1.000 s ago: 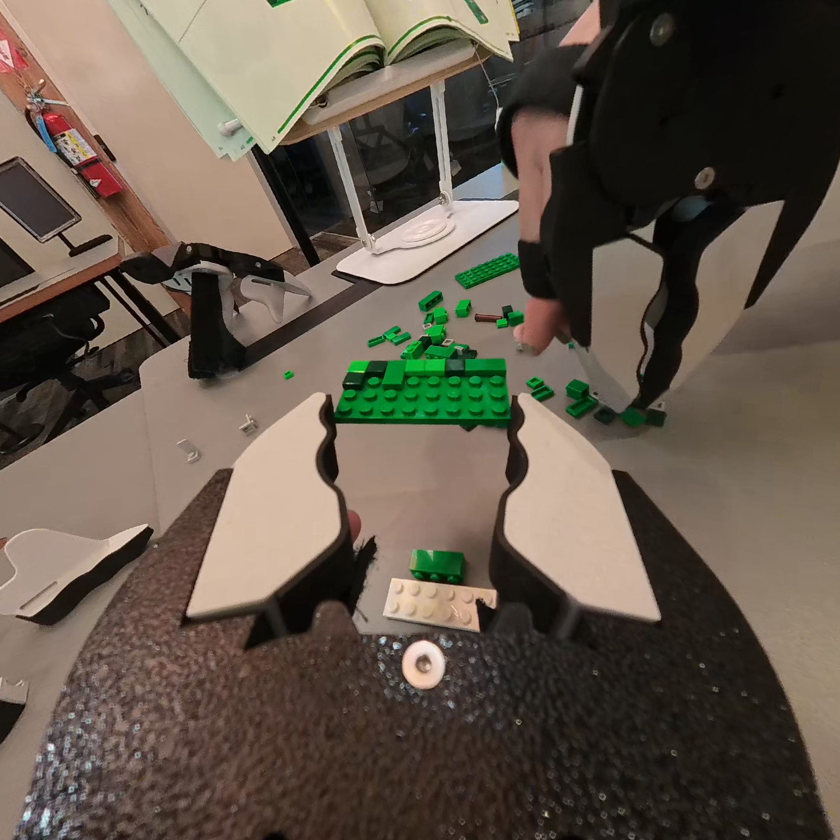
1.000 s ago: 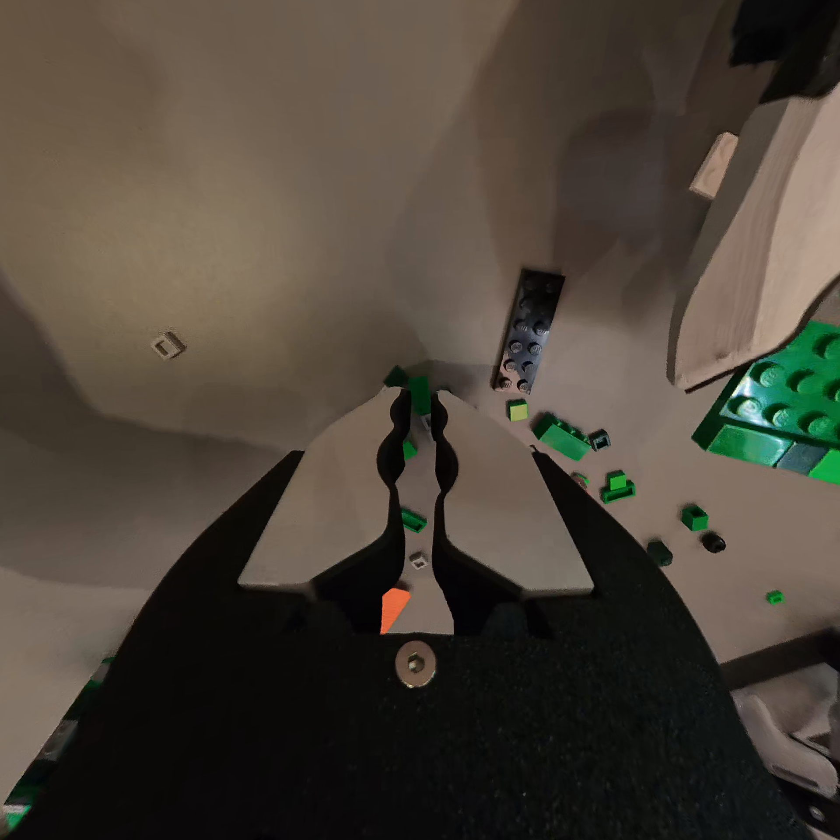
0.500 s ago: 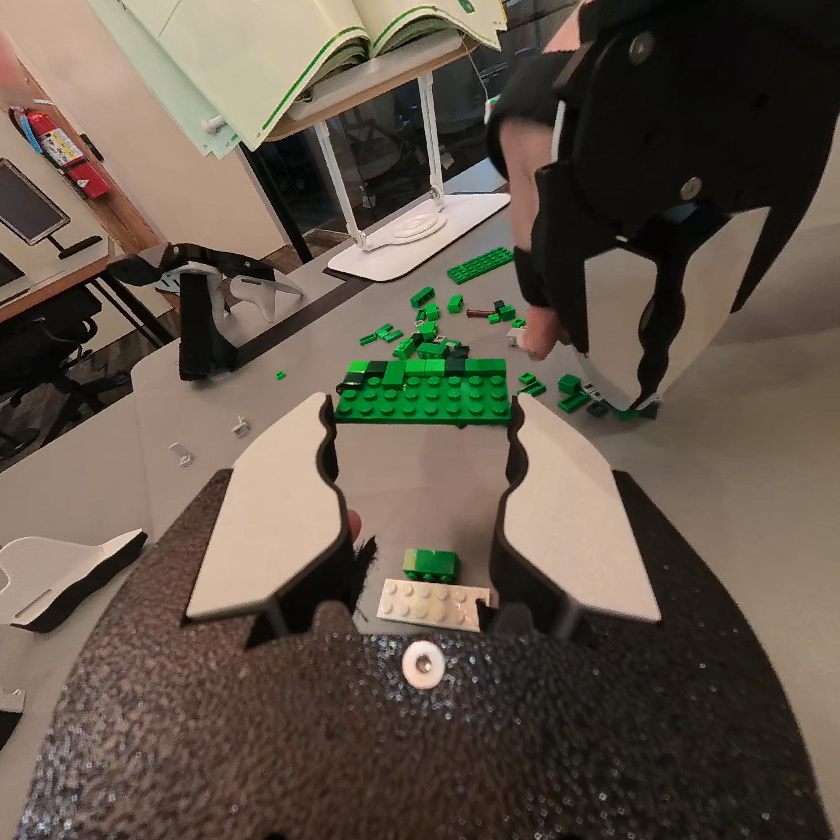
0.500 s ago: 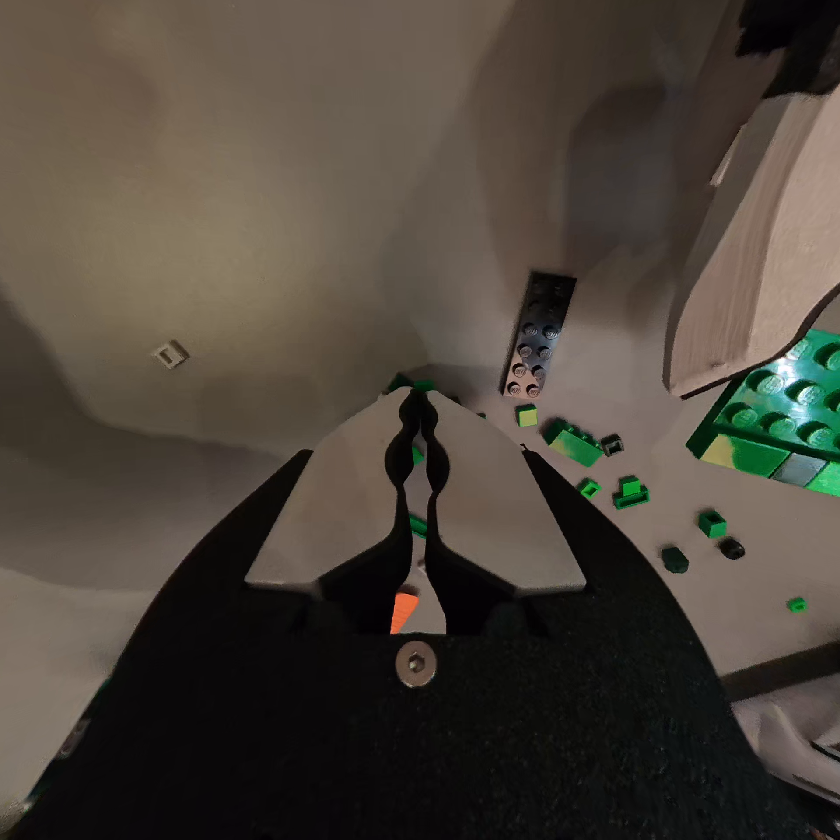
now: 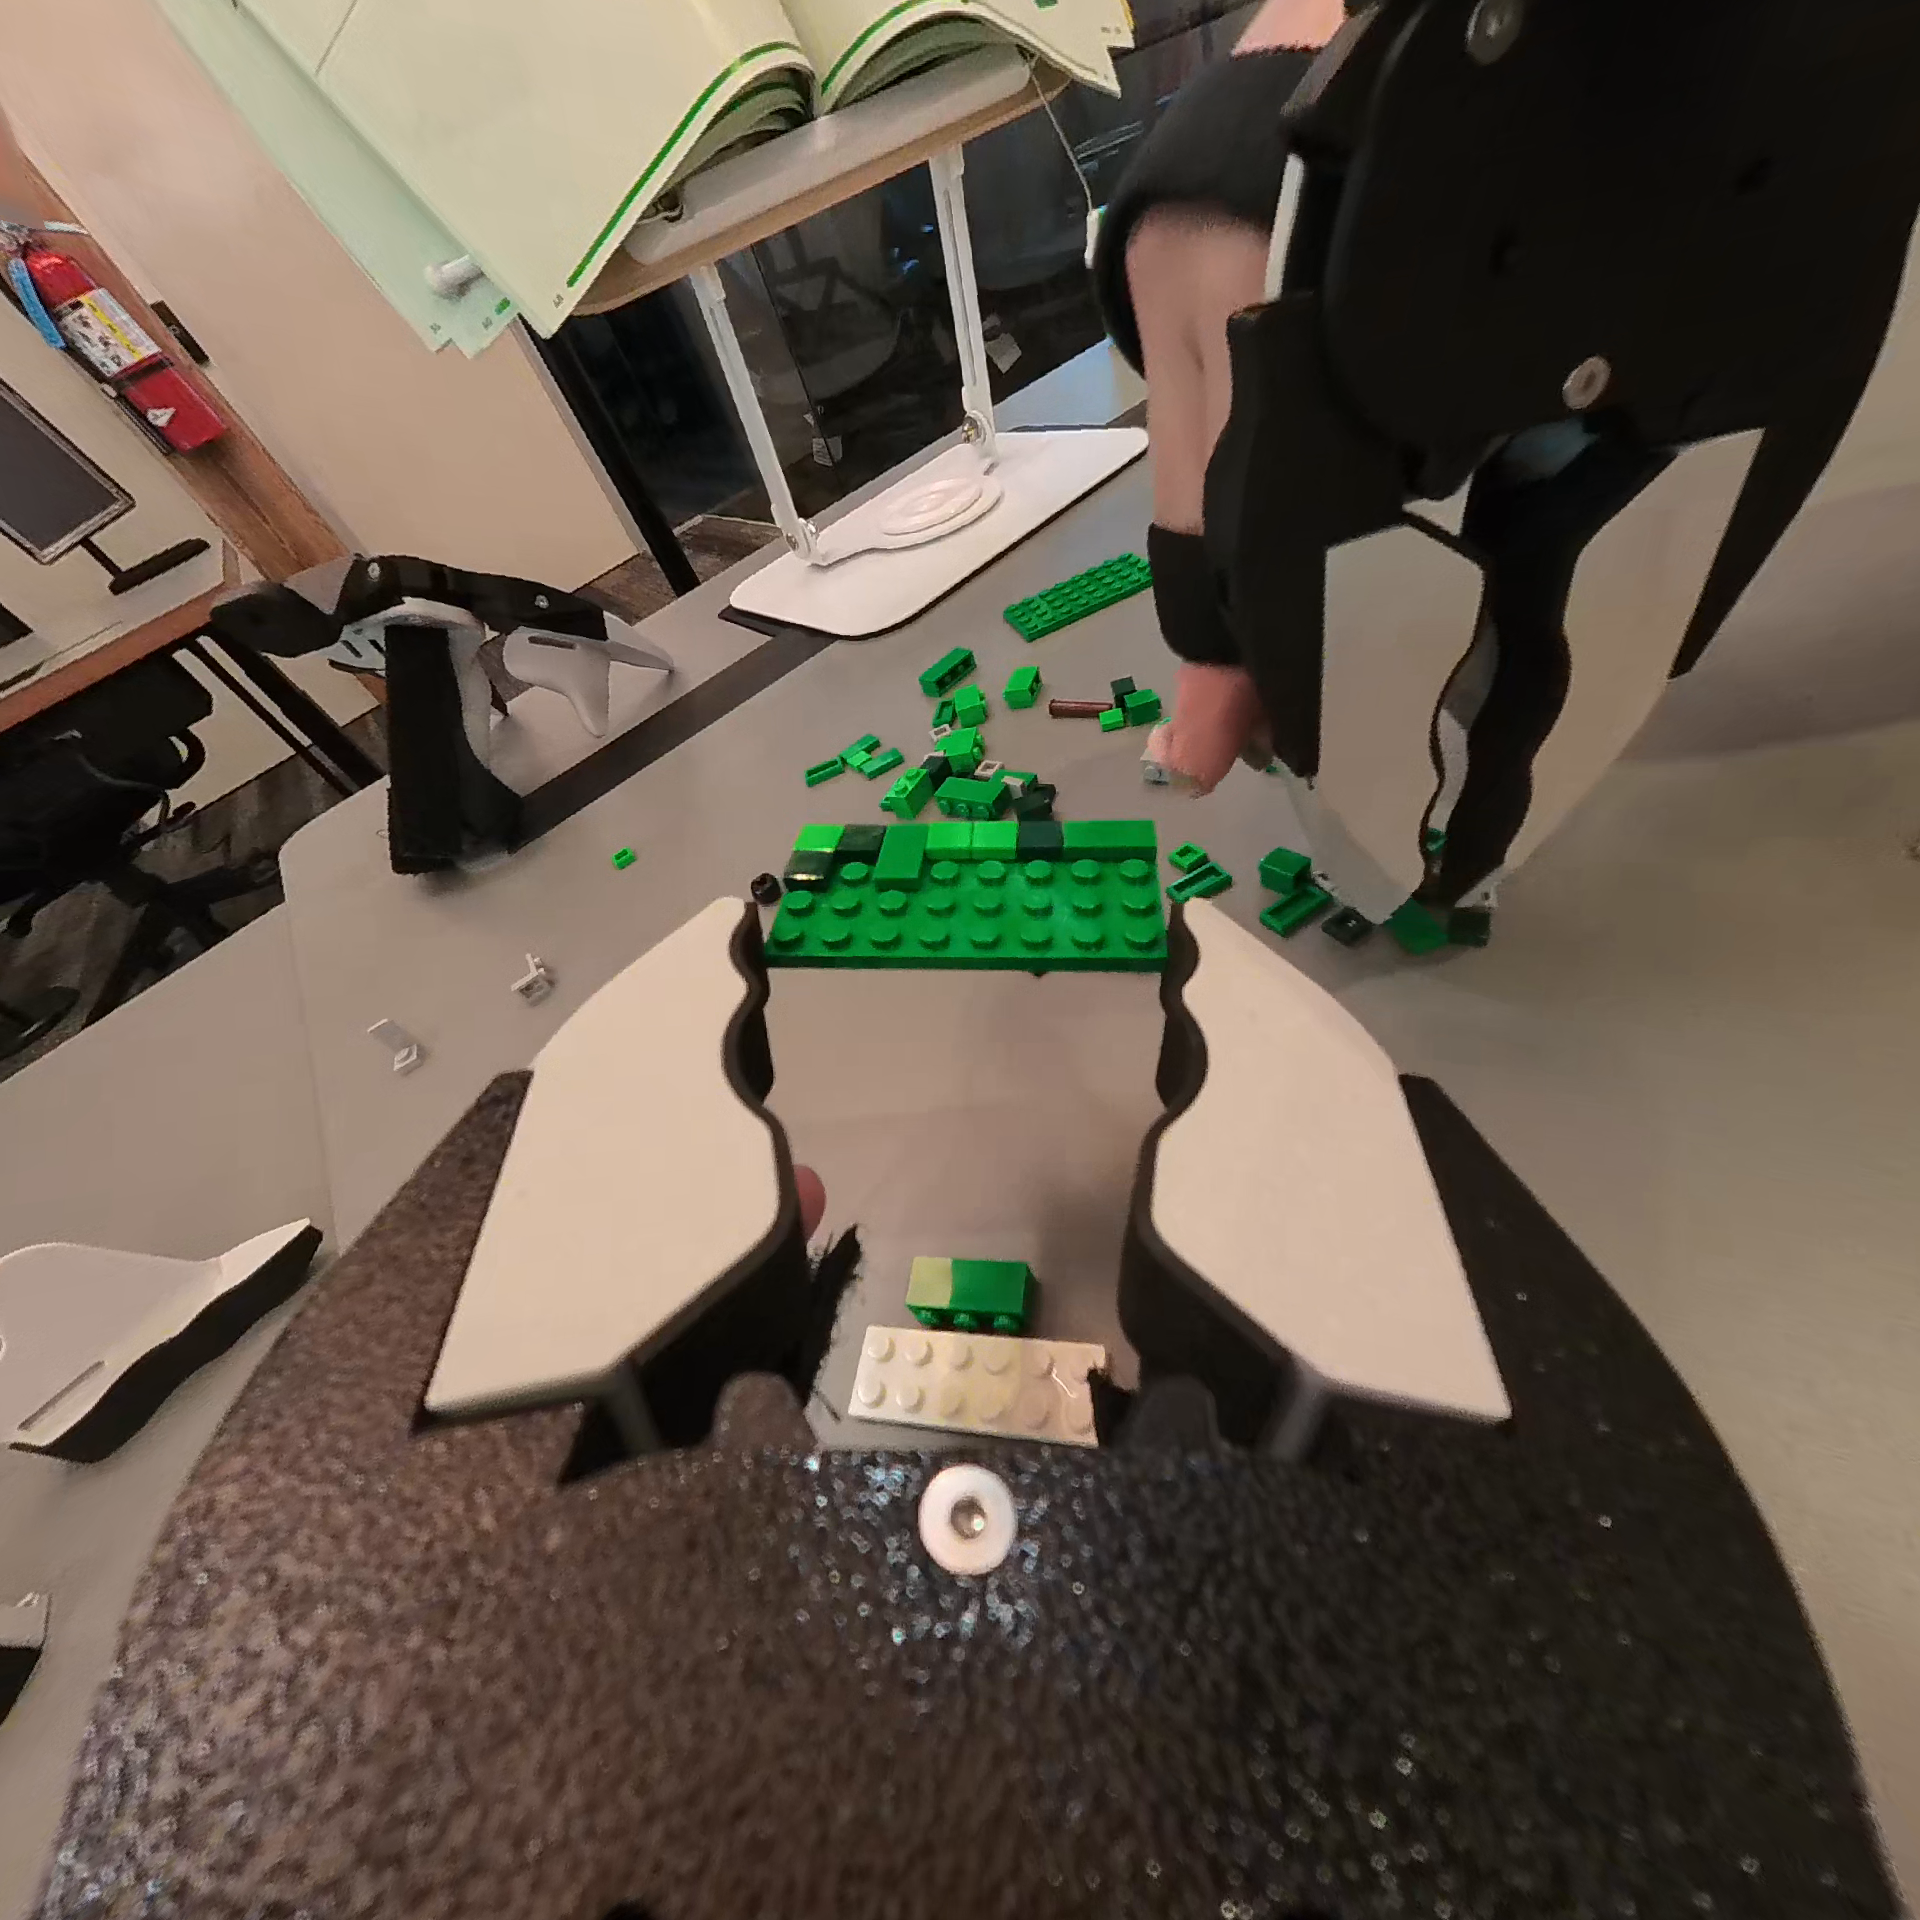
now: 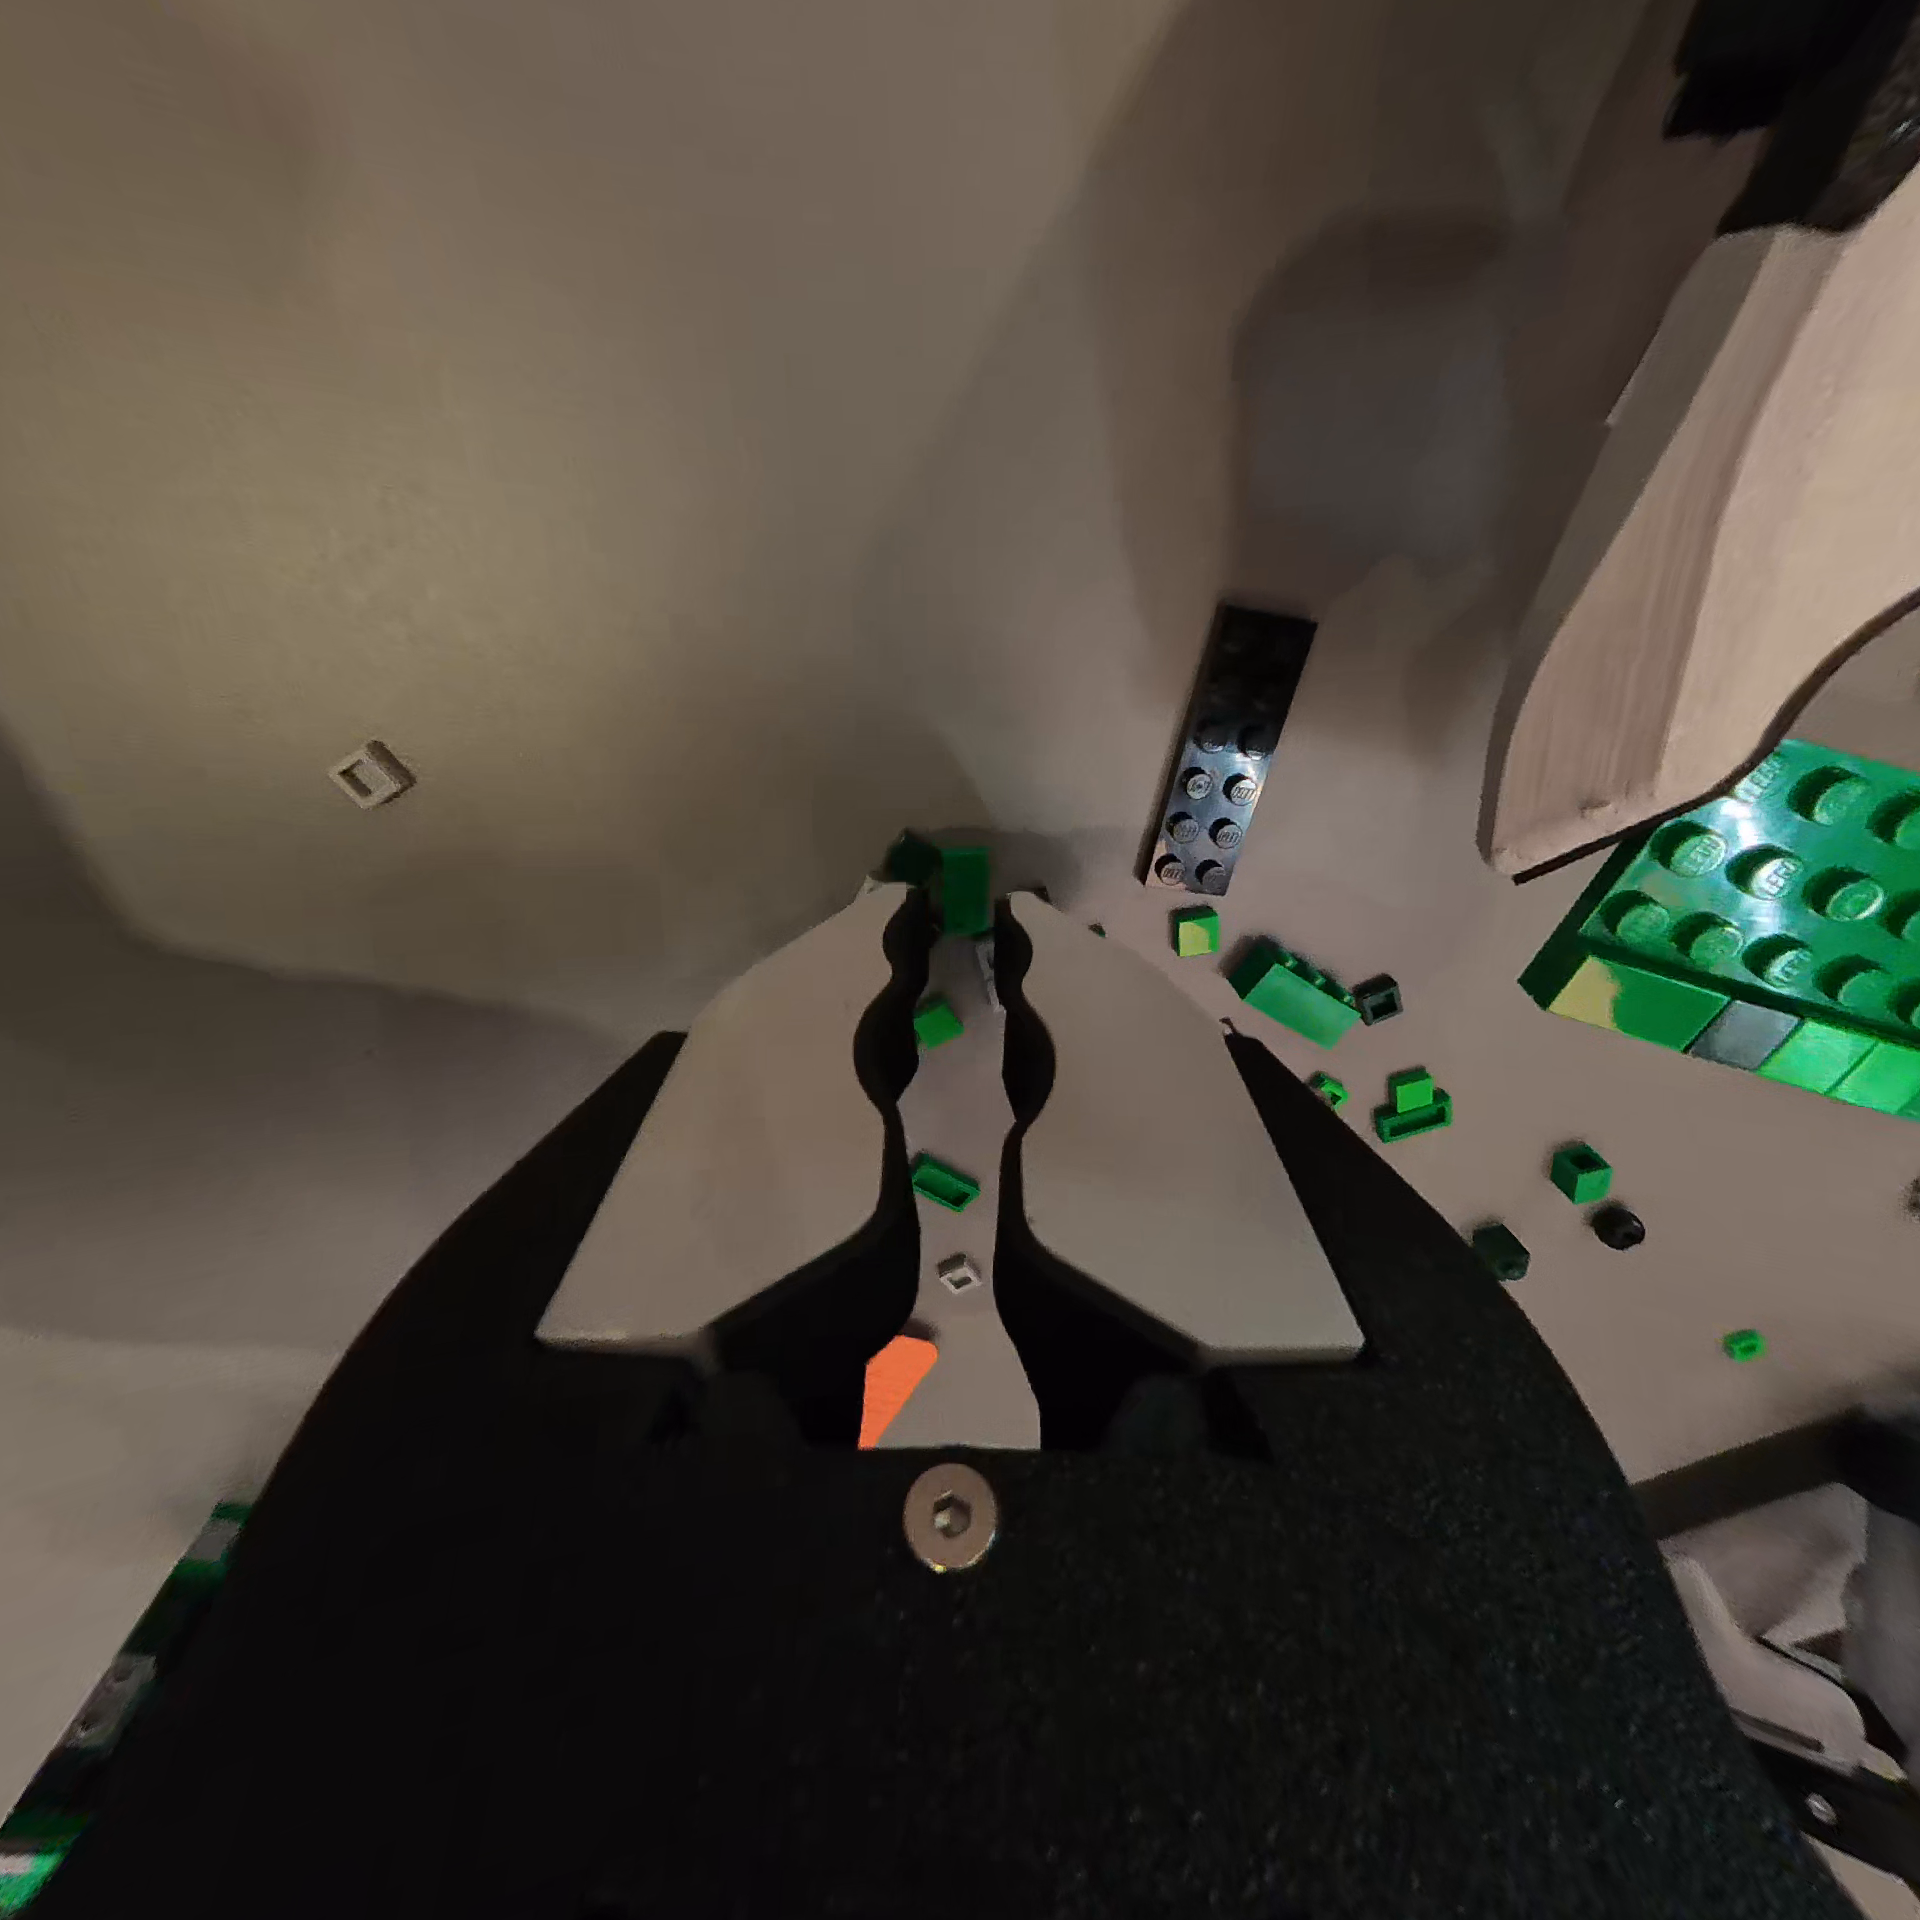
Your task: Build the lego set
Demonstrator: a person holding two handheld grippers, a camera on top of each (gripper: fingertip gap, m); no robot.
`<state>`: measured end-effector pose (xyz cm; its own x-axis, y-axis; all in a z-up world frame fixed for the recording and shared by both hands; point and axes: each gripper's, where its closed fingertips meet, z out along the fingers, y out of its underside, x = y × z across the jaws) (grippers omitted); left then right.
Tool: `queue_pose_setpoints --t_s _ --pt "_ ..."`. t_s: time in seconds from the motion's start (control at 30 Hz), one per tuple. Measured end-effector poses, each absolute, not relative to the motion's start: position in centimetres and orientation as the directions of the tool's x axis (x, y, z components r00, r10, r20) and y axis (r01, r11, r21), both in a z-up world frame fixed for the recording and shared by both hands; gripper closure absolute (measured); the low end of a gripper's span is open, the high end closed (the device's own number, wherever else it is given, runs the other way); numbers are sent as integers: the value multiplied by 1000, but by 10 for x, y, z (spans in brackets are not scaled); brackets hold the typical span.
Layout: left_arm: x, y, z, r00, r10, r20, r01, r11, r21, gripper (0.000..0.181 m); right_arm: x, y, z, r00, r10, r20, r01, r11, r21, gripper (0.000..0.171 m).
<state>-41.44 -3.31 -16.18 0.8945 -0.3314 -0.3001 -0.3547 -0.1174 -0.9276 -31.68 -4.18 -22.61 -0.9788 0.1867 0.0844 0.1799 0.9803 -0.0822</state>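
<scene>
My left gripper [image 5: 961, 935] is set wide, with its fingertips at the two short ends of a green studded plate [image 5: 966, 914] that has a row of green tiles along its far edge. The plate also shows in the right wrist view [image 6: 1766, 904]. A green brick [image 5: 971, 1288] and a white plate [image 5: 977, 1387] lie on the table between the left fingers. My right gripper [image 6: 956, 899] points down at the table, right of the plate. Its jaws stand narrowly apart around a small green brick [image 6: 964, 883].
Loose green pieces [image 5: 956, 769] lie scattered behind the plate. A black plate [image 6: 1226, 769] lies beyond the right gripper. An open instruction book [image 5: 623, 125] rests on a white stand [image 5: 935, 530] at the back. A spare gripper [image 5: 447, 675] lies at the left. To reach the green brick [image 5: 971, 1288] in a straight line is about 7 cm for my left fingers, about 12 cm for my right. My left tips are roughly 9 cm from the white plate [image 5: 977, 1387].
The right jaws closed almost fully half a second ago and have since parted a little. The left gripper and green plate kept their place relative to each other.
</scene>
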Motion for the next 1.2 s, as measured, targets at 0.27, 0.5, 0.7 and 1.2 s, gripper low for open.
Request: queue_pose_setpoints --t_s 0.27,0.5,0.7,1.2 --pt "-413 -33 -162 892 -338 -301 -357 -119 -926 109 -320 -41 -228 -985 158 64 154 986 -59 163" --pt "-413 -34 -163 890 -340 -304 -362 -122 -924 109 -319 -47 -228 -987 162 21 161 985 -62 166" --pt "-407 -34 -163 883 -357 -305 -366 -117 -923 109 -323 -45 -214 -962 261 80 251 961 -113 171" --pt "-398 -35 -166 866 -383 -322 -391 -115 -913 109 -318 -42 -222 -867 491 83 469 861 -197 159"
